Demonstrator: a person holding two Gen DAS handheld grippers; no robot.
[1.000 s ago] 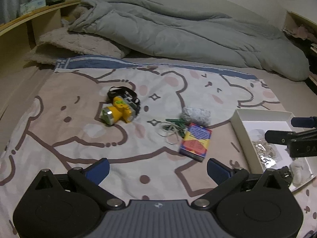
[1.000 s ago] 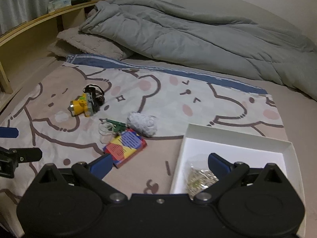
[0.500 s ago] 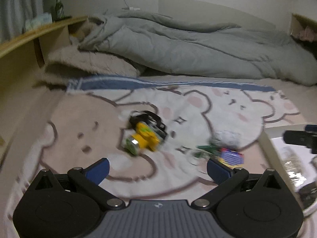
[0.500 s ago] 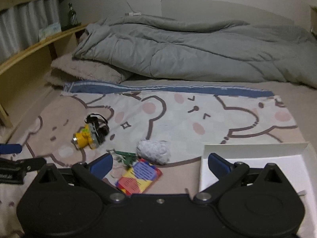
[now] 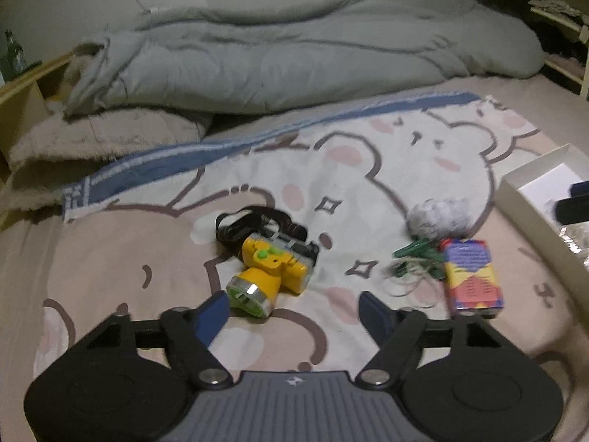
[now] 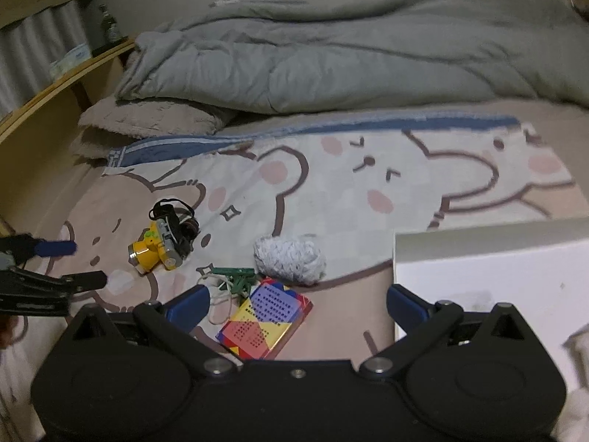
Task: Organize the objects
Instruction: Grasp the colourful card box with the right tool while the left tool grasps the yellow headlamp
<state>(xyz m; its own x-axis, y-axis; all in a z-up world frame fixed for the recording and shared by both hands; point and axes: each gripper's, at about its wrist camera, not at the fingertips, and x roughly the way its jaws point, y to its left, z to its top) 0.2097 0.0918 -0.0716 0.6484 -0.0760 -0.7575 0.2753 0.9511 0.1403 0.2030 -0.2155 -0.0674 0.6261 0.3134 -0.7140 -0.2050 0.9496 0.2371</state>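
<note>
Your left tool (image 5: 292, 307) has swung toward the headlamp since a second ago, and its jaws have just been closing, though nothing sits between them; the fingertip (image 5: 211, 311) lies just beside the lamp's lens. Your right tool (image 6: 296, 304) is spread wide and empty.

The bed (image 5: 110, 258) carries a bear-print blanket, with a grey duvet (image 5: 294, 59) heaped behind it. The white box (image 6: 489, 280) lies at the right (contents blurred). On the blanket: the yellow headlamp (image 5: 270, 269), the colourful card box (image 5: 473, 278), a grey yarn ball (image 5: 440, 217), then green clips (image 5: 416, 252) on loose rubber bands.
</note>
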